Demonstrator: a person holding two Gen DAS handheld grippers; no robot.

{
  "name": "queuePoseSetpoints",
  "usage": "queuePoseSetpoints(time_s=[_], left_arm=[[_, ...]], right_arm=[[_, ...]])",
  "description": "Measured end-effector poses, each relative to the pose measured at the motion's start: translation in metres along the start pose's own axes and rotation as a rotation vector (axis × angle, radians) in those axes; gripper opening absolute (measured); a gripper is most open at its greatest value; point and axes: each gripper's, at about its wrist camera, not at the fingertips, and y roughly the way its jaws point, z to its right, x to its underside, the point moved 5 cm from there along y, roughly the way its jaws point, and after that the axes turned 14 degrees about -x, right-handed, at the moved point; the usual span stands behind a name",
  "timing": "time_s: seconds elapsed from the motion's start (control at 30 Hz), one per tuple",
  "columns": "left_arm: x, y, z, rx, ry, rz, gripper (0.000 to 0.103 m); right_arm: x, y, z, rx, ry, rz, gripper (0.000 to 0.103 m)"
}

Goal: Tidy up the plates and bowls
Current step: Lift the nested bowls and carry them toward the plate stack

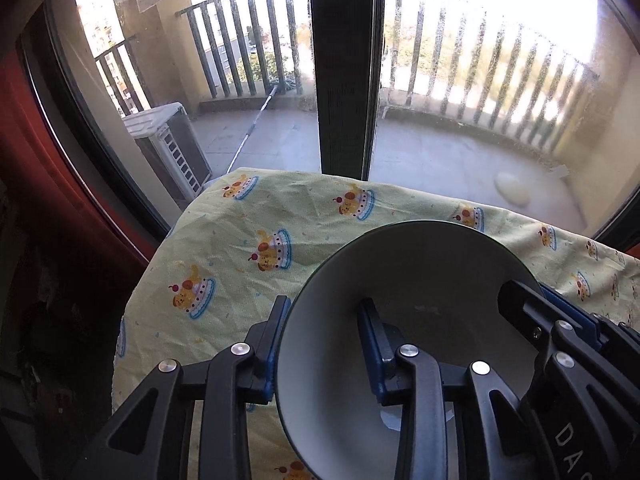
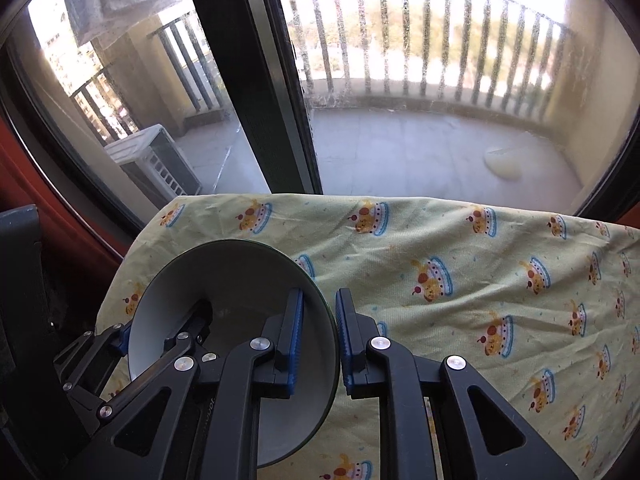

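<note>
Clamped by the left gripper (image 1: 324, 344) across its left rim: a white bowl (image 1: 420, 280), tilted. Pinched likewise by the right gripper (image 2: 319, 336) on the opposite rim, fingers narrowly parted. Beneath and beyond, cartoon-print tablecloth (image 2: 460, 248); farther, balcony window (image 2: 400, 80).

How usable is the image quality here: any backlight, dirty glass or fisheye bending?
Left wrist: strong backlight blows out the sky; the railing is hazy behind speckled glass; the bowl and tablecloth are sharp. Right wrist: same washed-out window, frame bowed by fisheye.
</note>
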Motion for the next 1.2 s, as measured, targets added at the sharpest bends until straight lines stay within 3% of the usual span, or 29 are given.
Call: queuePoseSetpoints(time_s=[0.53,1.2], left_arm=[[0.022,-0.122,0.026,-0.031,-0.038,0.08,0.033],[0.082,-0.201,0.119,0.033,0.042,0.093,0.033]], right_arm=[[0.012,-0.127,0.022,-0.046,-0.032,0.072,0.02],[0.068,-0.235,0.119,0.02,0.026,0.094,0.02]])
